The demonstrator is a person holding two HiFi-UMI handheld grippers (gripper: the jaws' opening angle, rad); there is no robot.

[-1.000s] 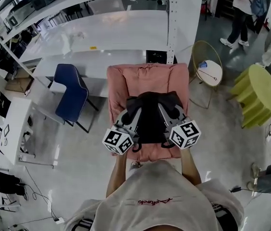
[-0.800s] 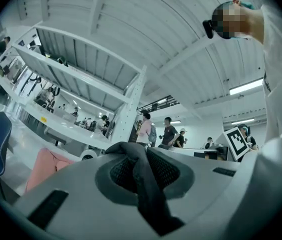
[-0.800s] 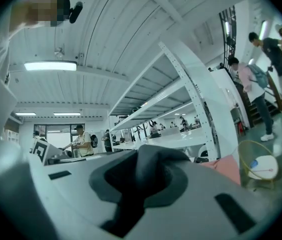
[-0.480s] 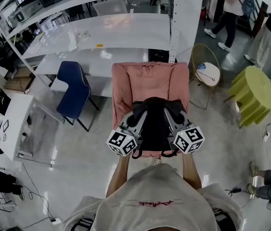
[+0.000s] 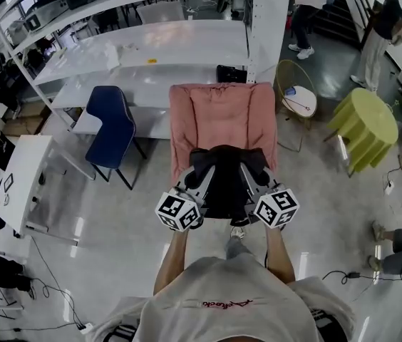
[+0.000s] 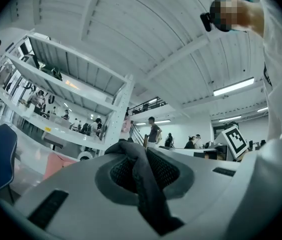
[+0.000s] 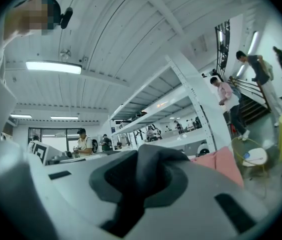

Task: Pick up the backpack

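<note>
A blue chair (image 5: 112,123) stood well left. The left gripper (image 5: 199,177) was clamped on the backpack's (image 5: 225,180) fabric. The backpack hung between both grippers, apparently lifted clear of the pink chair (image 5: 219,116). The right gripper (image 5: 251,175) was clamped likewise. The pickup looked done, with open floor around and a green table (image 5: 363,123) well right.

Open floor (image 5: 115,248) is left at the near left and the near right, and passage is offered there. Straight ahead the way is barred by the pink armchair (image 5: 222,120), with white shelving (image 5: 151,48) behind it at the far side. On the left, room is taken by a blue chair (image 5: 112,127) and a white desk (image 5: 19,180); on the right, by a wire side table (image 5: 301,102) and a yellow-green round table (image 5: 363,123). The gap between the left gripper (image 5: 202,171) and the right gripper (image 5: 247,169) is filled by the backpack (image 5: 226,184). Cables (image 5: 333,275) are laid across the near right floor.
</note>
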